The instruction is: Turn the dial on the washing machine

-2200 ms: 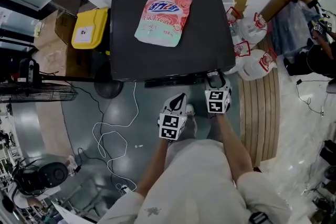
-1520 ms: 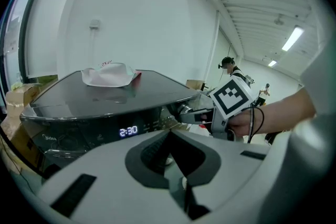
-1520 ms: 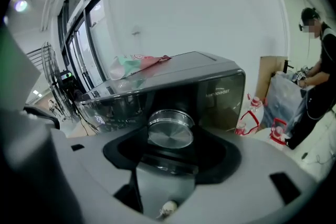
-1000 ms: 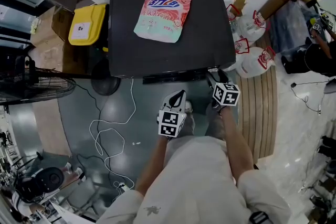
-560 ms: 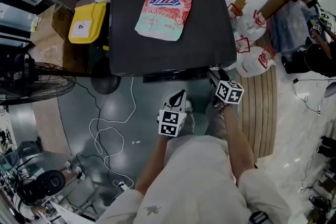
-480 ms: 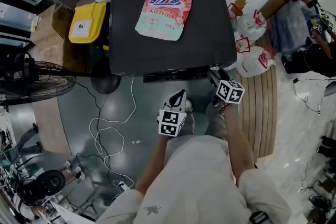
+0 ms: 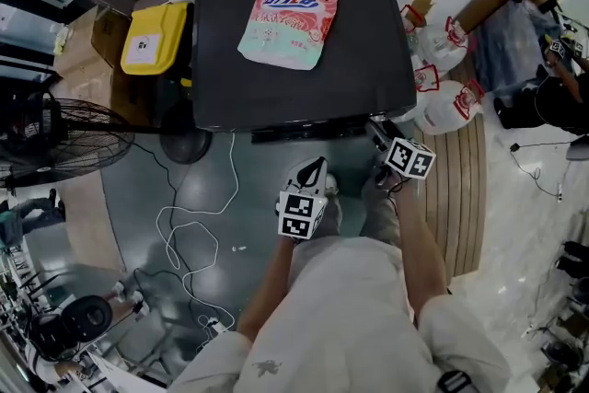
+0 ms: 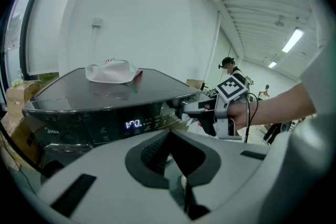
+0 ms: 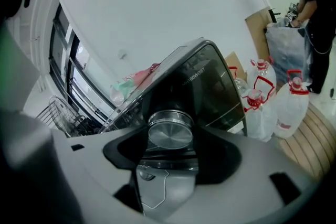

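Observation:
The black washing machine (image 7: 304, 78) stands ahead of me with a pink detergent pouch (image 7: 289, 21) on its lid. Its silver dial (image 9: 170, 132) sits at the right end of the front panel, and my right gripper (image 9: 170, 139) is shut on it, one jaw on each side of the rim. In the head view the right gripper (image 7: 375, 131) reaches under the lid's front right corner, its marker cube tilted. My left gripper (image 7: 317, 168) hangs shut and empty in front of the machine, apart from it. The lit display (image 8: 133, 124) shows in the left gripper view, with the right gripper (image 8: 185, 109) at the panel.
A yellow bin (image 7: 155, 49) stands left of the machine, near a wire fan (image 7: 55, 147). White water jugs (image 7: 442, 106) crowd the right side beside a wooden slat platform (image 7: 451, 198). A white cable (image 7: 198, 235) loops across the floor on the left.
The right gripper has rolled clockwise on the dial, its marker cube tipping further and shifting slightly right. The left gripper has stayed still.

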`<state>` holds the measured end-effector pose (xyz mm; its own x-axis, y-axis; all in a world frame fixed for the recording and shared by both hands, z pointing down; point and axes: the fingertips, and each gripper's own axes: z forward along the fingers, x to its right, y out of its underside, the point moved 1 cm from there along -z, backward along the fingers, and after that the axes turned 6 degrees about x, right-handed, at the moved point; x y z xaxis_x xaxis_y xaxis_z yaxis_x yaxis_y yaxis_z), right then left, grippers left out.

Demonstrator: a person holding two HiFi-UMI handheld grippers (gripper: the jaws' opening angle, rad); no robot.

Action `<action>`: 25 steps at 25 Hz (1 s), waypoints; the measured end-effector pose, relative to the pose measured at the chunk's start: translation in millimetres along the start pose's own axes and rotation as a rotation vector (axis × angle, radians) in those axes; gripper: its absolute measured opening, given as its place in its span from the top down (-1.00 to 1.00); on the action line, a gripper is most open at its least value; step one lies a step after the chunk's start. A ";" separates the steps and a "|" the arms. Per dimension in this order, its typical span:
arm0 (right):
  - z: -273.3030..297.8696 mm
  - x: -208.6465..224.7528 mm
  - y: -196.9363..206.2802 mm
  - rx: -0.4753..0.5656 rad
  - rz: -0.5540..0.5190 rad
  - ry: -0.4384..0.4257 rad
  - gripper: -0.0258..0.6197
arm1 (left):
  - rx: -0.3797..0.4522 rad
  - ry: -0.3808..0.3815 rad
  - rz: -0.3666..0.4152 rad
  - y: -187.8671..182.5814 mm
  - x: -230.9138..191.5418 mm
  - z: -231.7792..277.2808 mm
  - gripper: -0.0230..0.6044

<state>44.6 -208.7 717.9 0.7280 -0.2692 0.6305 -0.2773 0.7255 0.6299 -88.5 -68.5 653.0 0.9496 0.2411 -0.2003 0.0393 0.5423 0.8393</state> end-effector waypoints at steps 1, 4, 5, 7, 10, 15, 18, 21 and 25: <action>0.4 0.8 0.1 0.002 0.013 -0.004 0.06 | -0.002 -0.001 -0.001 0.6 -0.4 0.3 0.89; 1.3 -0.6 1.2 -0.002 0.057 -0.026 0.06 | -0.003 0.000 0.000 1.1 -1.3 0.5 0.89; 1.6 -2.4 1.4 -0.003 0.071 -0.038 0.06 | -0.003 0.001 0.000 1.0 -1.5 0.4 0.89; 2.0 -3.8 1.5 -0.002 0.093 -0.052 0.06 | 0.000 0.003 0.000 0.9 -1.7 0.3 0.89; 1.7 -4.3 1.6 0.004 0.124 -0.064 0.06 | 0.000 0.006 -0.001 1.5 -1.1 -0.2 0.89; 1.6 -4.7 1.6 0.008 0.164 -0.081 0.06 | -0.004 0.006 -0.001 2.2 -1.2 -0.6 0.89; 1.4 -4.6 1.1 0.012 0.193 -0.092 0.06 | -0.007 0.006 0.000 3.4 -1.2 -0.3 0.89; 1.3 -4.2 0.2 0.014 0.202 -0.098 0.06 | -0.001 0.007 0.003 1.5 -0.2 1.0 0.89; 1.1 -4.1 0.8 0.020 0.205 -0.095 0.05 | -0.008 0.008 -0.002 2.9 0.4 0.4 0.88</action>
<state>40.8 -207.8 716.3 0.5934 -0.1767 0.7853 -0.4260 0.7588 0.4927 -87.9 -67.2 655.6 0.9471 0.2462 -0.2056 0.0384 0.5494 0.8346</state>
